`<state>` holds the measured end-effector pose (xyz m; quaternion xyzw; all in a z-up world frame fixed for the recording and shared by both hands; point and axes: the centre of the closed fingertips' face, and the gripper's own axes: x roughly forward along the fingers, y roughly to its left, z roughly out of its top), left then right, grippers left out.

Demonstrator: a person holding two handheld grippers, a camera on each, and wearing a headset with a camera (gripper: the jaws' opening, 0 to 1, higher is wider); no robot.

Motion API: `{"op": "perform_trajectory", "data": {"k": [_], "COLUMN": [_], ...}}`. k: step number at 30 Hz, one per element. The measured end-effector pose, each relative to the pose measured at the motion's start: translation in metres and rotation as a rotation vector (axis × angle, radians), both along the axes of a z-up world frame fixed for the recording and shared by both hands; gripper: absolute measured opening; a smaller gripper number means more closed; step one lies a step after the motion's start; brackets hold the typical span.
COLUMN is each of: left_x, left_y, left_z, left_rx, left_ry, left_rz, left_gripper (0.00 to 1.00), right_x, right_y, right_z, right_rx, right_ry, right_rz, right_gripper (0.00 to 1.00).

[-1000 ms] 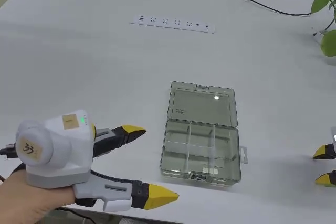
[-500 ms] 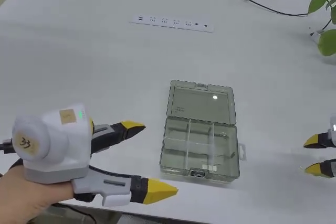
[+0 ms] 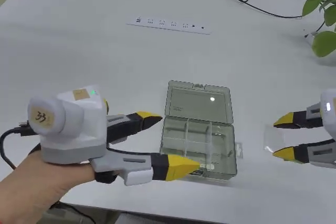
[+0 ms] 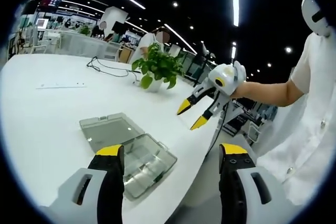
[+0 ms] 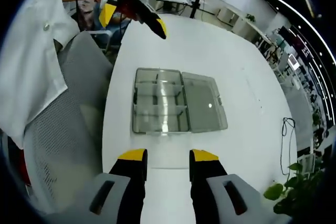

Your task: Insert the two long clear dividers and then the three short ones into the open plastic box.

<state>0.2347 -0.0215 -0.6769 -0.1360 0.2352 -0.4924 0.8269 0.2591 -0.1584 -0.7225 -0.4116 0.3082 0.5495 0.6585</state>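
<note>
- Now, head view: my left hand-held gripper [image 3: 167,141] is wide and empty beside the open box [image 3: 197,140], which sits mid-desk [image 3: 105,61]. My right hand-held gripper [image 3: 281,137] is moderately open and empty, with a faint clear piece [image 3: 273,141] at its tips. It's likely a divider, but I can't swear to it.
- Left gripper view: the box sits low and slanted, lid flat, with a plant [image 4: 157,69] behind. I can't read the slots here.
- Right gripper view: from above, dividers already cross the box's base, a grid the slanted look doesn't give. My call: pinch the piece by its edge, stand it upright, line it up with the slots and press straight down.
</note>
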Motion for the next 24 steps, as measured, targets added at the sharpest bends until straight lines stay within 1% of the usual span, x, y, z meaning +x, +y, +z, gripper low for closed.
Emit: {"op": "perform_trajectory", "data": {"k": [1,2,4,5,6,8,9,10,11,12,13,14,15,16,17,19,20,21,24], "left_x": [0.0,0.0,-0.001,-0.002,-0.001,0.0,0.0,0.0,-0.001,-0.001,-0.001,-0.002,-0.003,-0.004,-0.006,-0.007,-0.008,-0.008,-0.01], "left_y": [-0.003,-0.009,-0.015,-0.017,-0.02,-0.025,-0.028,-0.029,-0.031,-0.033,-0.035,-0.037,-0.04,-0.042,-0.045,-0.048,-0.051,-0.052,-0.055], "left_z": [0.002,0.004,0.006,0.006,0.007,0.013,0.015,0.013,0.011,0.01,0.008,0.008,0.009,0.01,0.01,0.01,0.009,0.008,0.009], "left_rx": [-0.011,-0.031,-0.044,-0.054,-0.077,-0.132,-0.16,-0.161,-0.156,-0.154,-0.152,-0.158,-0.18,-0.196,-0.209,-0.214,-0.215,-0.216,-0.23], "left_ry": [0.01,0.035,0.053,0.083,0.118,0.132,0.159,0.179,0.187,0.187,0.2,0.214,0.245,0.257,0.279,0.283,0.291,0.293,0.313], "left_rz": [-0.001,-0.001,-0.009,-0.006,0.01,0.017,0.018,0.021,0.013,0.011,0.012,0.015,0.016,0.016,0.011,0.006,0.003,0.004,0.001], "left_gripper": [0.73,0.71,0.68,0.67,0.65,0.6,0.54,0.49,0.45,0.42,0.41,0.41,0.41,0.4,0.37,0.32,0.3,0.29,0.26], "right_x": [0.002,0.001,-0.003,-0.006,-0.008,-0.012,-0.015,-0.016,-0.018,-0.02,-0.022,-0.023,-0.026,-0.028,-0.029,-0.032,-0.033,-0.034,-0.038], "right_y": [0.004,0.008,0.019,0.026,0.03,0.039,0.045,0.047,0.052,0.057,0.06,0.063,0.068,0.07,0.073,0.077,0.079,0.081,0.084], "right_z": [0.001,0.004,0.01,0.014,0.016,0.021,0.025,0.027,0.03,0.033,0.036,0.037,0.04,0.041,0.042,0.045,0.047,0.048,0.051], "right_rx": [0.007,0.012,0.019,0.02,0.019,0.016,0.018,0.019,0.022,0.026,0.03,0.032,0.036,0.038,0.035,0.026,0.027,0.026,0.027], "right_ry": [-0.009,-0.016,-0.035,-0.046,-0.054,-0.072,-0.082,-0.085,-0.093,-0.101,-0.107,-0.111,-0.117,-0.122,-0.131,-0.149,-0.154,-0.157,-0.167], "right_rz": [0.007,0.013,0.026,0.039,0.05,0.073,0.082,0.085,0.095,0.099,0.102,0.106,0.116,0.121,0.129,0.146,0.153,0.155,0.166], "right_gripper": [0.32,0.32,0.32,0.32,0.32,0.32,0.32,0.33,0.33,0.33,0.33,0.33,0.33,0.33,0.33,0.33,0.33,0.33,0.33]}}
